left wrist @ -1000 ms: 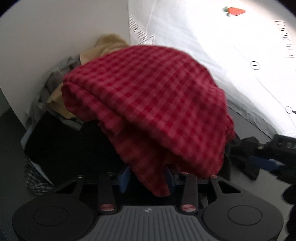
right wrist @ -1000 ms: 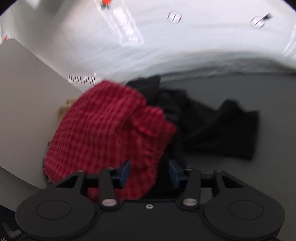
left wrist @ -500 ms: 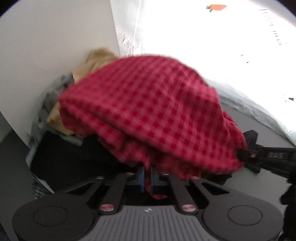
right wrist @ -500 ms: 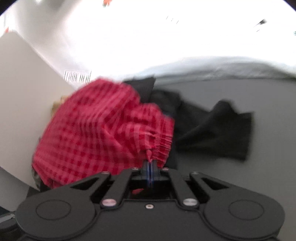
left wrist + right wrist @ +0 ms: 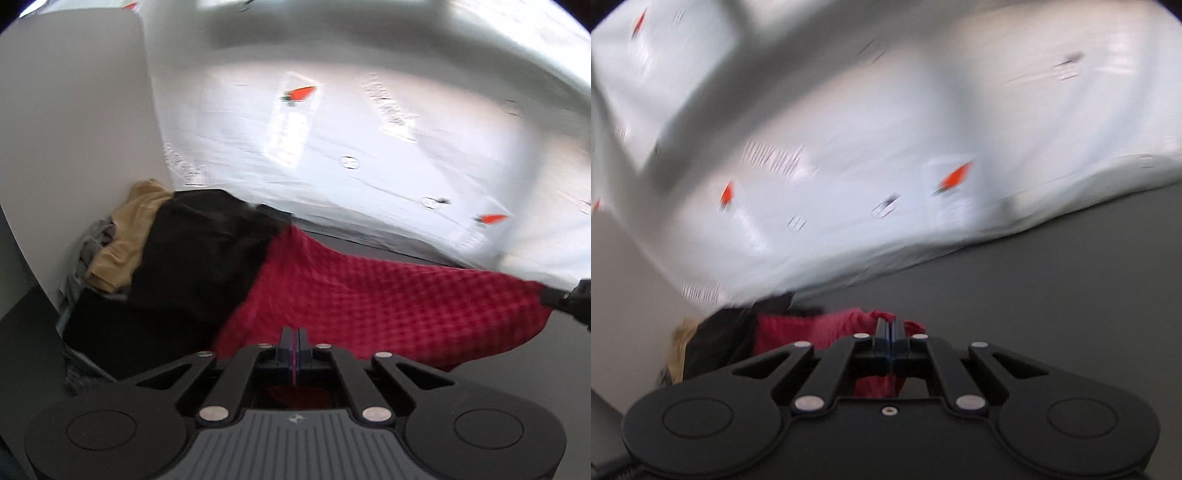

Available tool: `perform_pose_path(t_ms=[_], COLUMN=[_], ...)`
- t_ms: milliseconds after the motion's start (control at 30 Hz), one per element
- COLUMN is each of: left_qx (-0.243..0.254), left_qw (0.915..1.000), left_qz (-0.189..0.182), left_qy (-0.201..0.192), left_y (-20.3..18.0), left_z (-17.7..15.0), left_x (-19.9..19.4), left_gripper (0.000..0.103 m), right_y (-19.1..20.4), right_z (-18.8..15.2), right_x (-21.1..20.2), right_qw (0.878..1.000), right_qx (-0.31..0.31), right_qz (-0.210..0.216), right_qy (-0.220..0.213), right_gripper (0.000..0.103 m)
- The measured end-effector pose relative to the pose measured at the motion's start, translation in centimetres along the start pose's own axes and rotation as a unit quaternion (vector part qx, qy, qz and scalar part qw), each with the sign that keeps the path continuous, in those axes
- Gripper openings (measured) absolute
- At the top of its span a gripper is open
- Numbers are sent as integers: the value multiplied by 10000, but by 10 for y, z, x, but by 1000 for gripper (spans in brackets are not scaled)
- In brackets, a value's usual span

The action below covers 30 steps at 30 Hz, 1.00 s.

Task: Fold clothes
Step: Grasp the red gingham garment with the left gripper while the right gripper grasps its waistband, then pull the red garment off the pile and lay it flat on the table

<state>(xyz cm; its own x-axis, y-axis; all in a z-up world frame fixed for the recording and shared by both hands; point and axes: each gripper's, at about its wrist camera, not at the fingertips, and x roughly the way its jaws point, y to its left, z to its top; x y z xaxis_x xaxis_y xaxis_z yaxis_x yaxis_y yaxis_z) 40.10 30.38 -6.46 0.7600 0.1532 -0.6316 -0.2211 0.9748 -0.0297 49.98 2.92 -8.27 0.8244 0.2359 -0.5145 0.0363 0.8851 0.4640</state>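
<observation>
A red checked garment (image 5: pixel 388 302) is stretched out to the right of a pile of clothes, above the dark grey table (image 5: pixel 517 369). My left gripper (image 5: pixel 292 334) is shut on its near edge. My right gripper (image 5: pixel 891 328) is shut on another edge of it; it also shows in the left wrist view (image 5: pixel 554 297) at the cloth's far right end. In the right wrist view the red cloth (image 5: pixel 812 328) shows just behind the shut jaws. Both views are motion-blurred.
A pile with a black garment (image 5: pixel 199 258), a tan one (image 5: pixel 129 236) and grey ones lies against a white panel (image 5: pixel 74 129) at the left. A white printed sheet (image 5: pixel 369 129) hangs behind the table. Grey tabletop (image 5: pixel 1052 288) extends to the right.
Both grippers closed on the red checked garment, then lifted it off the pile and pulled it out to the right, uncovering the black garment beneath. Both cameras tilted upward.
</observation>
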Motion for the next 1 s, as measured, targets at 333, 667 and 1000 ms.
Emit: perform_pose_path(t_ms=[333, 667, 1000], left_qx=[347, 1057, 1356], left_qw=[9959, 9827, 9718], left_qz=[-823, -1413, -1186], left_qy=[150, 558, 1520], left_y=[-119, -235, -276], left_z=[-72, -136, -188], left_x=[-95, -136, -110], left_gripper=[0, 5, 13], right_y=[-150, -297, -392], right_z=[27, 1, -79], right_x=[-140, -207, -197], right_qw=[9917, 9742, 9642], right_qx=[586, 972, 1399], right_qz=[-658, -1930, -2164], right_qy=[-936, -645, 630], right_gripper=[1, 14, 21])
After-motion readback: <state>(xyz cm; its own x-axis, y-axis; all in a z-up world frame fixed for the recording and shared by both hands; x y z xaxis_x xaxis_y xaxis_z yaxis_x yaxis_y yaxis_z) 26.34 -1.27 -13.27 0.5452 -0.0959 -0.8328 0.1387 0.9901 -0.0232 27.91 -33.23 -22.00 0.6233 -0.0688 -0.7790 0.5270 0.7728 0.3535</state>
